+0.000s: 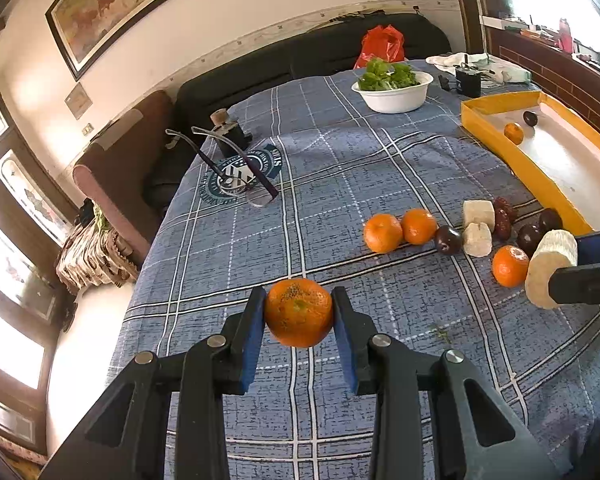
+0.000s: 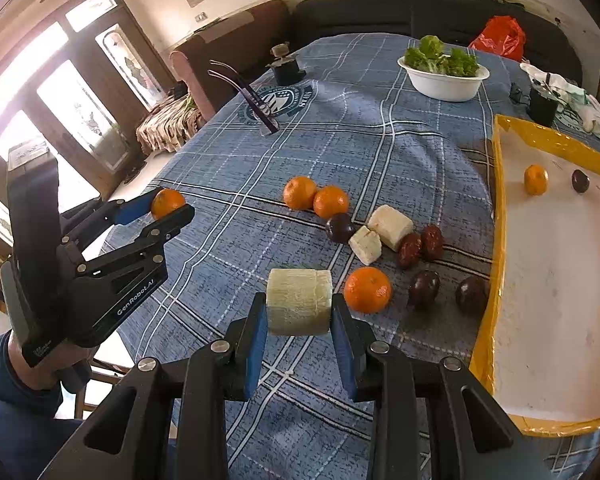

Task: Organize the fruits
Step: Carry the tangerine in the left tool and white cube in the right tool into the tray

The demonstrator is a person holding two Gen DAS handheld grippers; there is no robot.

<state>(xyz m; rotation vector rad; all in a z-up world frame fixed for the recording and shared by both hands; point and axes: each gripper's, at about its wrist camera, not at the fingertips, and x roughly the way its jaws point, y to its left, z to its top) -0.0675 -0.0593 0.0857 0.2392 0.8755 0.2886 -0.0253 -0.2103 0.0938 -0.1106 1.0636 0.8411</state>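
The left gripper is clamping a tangerine and the right gripper a pale chunk, both lifted, probably bound for the yellow tray at right.

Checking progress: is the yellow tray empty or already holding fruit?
Holding fruit: one tangerine and one dark passion fruit lie in the yellow tray.

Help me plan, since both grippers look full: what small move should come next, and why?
Probably carry the right gripper, shut on the pale cylinder chunk, toward the yellow-rimmed tray. It lies just to that side and already holds a mandarin and a dark fruit.
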